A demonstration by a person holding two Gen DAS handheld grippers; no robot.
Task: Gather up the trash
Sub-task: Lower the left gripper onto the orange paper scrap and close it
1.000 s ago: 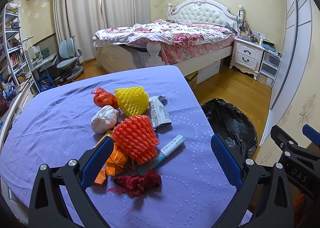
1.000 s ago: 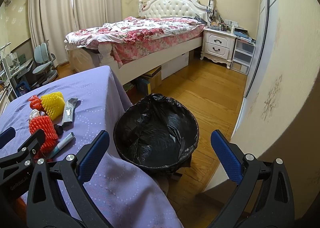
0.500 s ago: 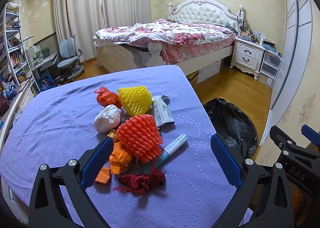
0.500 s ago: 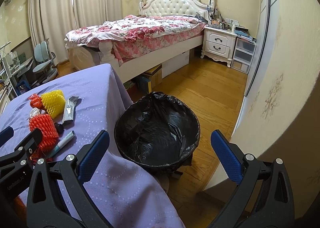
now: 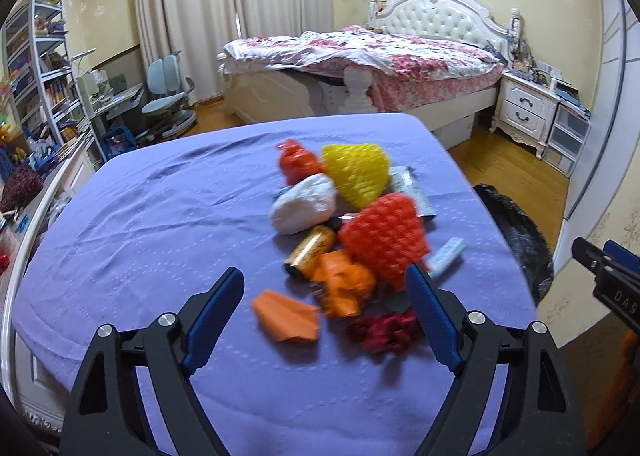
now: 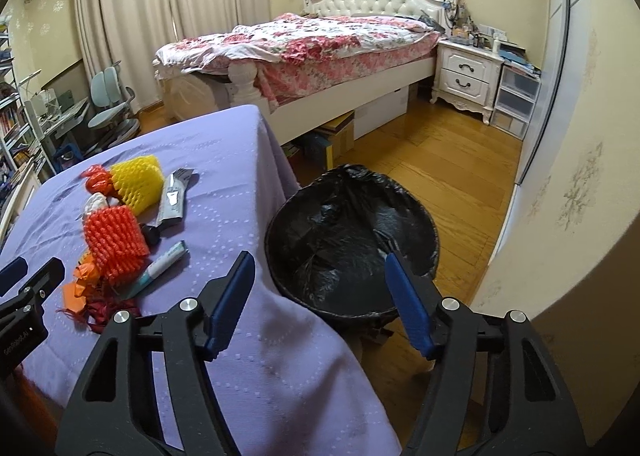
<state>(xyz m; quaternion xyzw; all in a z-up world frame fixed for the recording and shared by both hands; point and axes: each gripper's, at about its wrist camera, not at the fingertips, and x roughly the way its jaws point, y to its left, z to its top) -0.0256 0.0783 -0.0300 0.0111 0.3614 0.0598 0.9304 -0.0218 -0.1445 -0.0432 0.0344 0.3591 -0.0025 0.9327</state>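
The left wrist view looked forward and down over its gripper (image 5: 326, 310) at the table (image 5: 160, 240), close on the trash pile (image 5: 352, 223) mid-frame, with the bed (image 5: 360, 55) beyond. The right wrist view sat further right, facing the bin (image 6: 352, 236) at centre. Both shared the pile (image 6: 120, 232), the bin (image 5: 516, 232), the bed (image 6: 304, 43) and each other's gripper at the frame edge.

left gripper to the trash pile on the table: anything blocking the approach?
Nothing visible. The left gripper hangs over bare purple tablecloth, jaws closing with nothing between them; the orange paper scrap lies nearest at the pile's front edge.
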